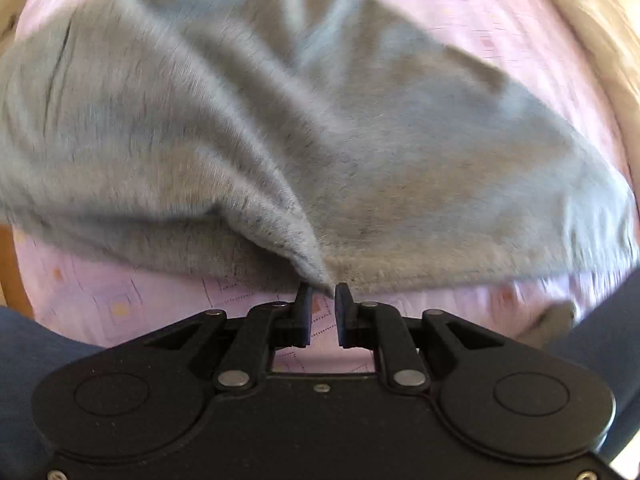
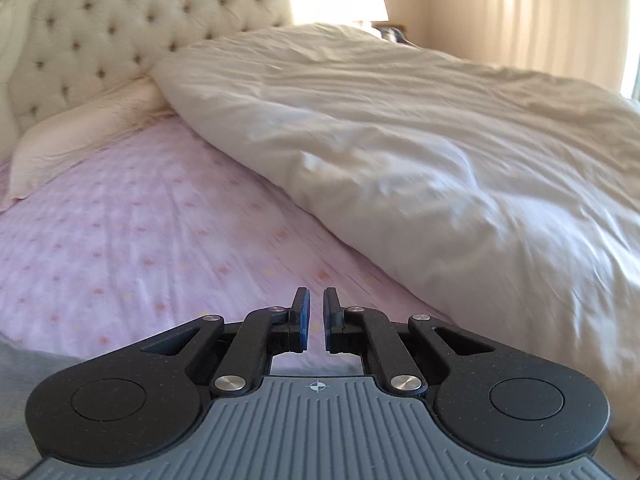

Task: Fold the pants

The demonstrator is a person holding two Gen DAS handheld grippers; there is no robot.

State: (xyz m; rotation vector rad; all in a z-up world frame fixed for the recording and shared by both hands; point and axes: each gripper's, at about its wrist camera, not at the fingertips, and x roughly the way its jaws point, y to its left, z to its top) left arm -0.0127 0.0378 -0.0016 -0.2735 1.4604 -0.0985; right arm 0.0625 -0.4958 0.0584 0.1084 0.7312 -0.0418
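The pants (image 1: 304, 128) lie spread on the bed sheet (image 2: 132, 248), right in front of the left gripper (image 1: 323, 295), and on that same bed sheet the pillow (image 2: 76, 136) sits at the far end against the headboard (image 2: 120, 32), with the duvet (image 2: 420, 152) heaped along its right side.

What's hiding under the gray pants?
Around the gray pants the pink patterned bedsheet shows, so they lie on it. Anything beneath the cloth is covered.

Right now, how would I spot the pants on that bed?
Find the pink patterned bedsheet. The pants are the rumpled grey fleece heap on it, their near edge pinched at the left gripper. Nothing else on the pink sheet is grey.
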